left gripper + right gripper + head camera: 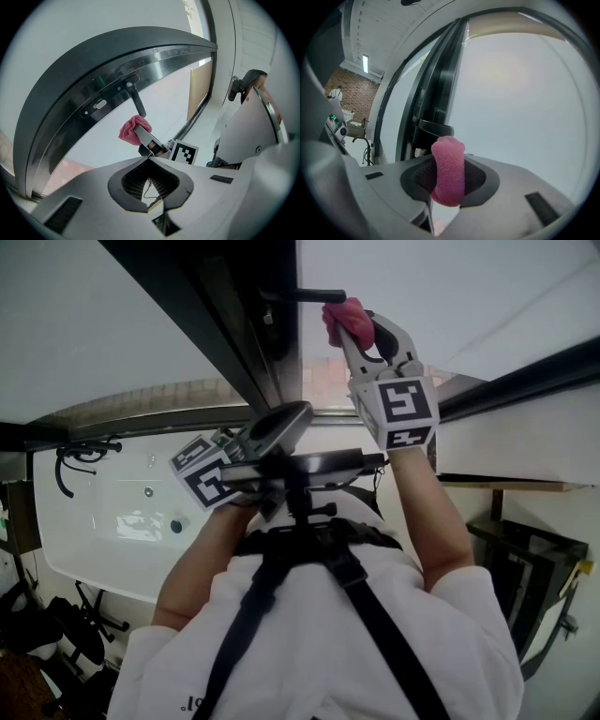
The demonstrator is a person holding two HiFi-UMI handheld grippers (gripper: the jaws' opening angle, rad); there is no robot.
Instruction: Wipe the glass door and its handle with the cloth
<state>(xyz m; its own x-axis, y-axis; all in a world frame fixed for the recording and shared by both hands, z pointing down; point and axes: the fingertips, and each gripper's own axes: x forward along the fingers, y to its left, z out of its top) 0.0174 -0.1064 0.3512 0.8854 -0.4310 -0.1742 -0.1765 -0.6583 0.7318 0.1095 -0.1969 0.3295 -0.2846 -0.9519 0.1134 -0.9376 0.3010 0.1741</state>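
One gripper is placed to act: the right gripper (352, 326), fingers clamped on the pink cloth (343, 315), holds it just off the free end of the door handle (305, 296), whose long axis runs leftward from those fingers, while the left gripper (278, 426), closed and empty, hangs lower.

A red brick wall (352, 96) is seen in the distance, beneath a white panelled ceiling (393, 28) in which a strip light (365, 63) is lit. A white surface (94, 549) is placed at the left, with black cables (80, 460) laid at its edge. A black metal frame (530, 568) is seen at the right.
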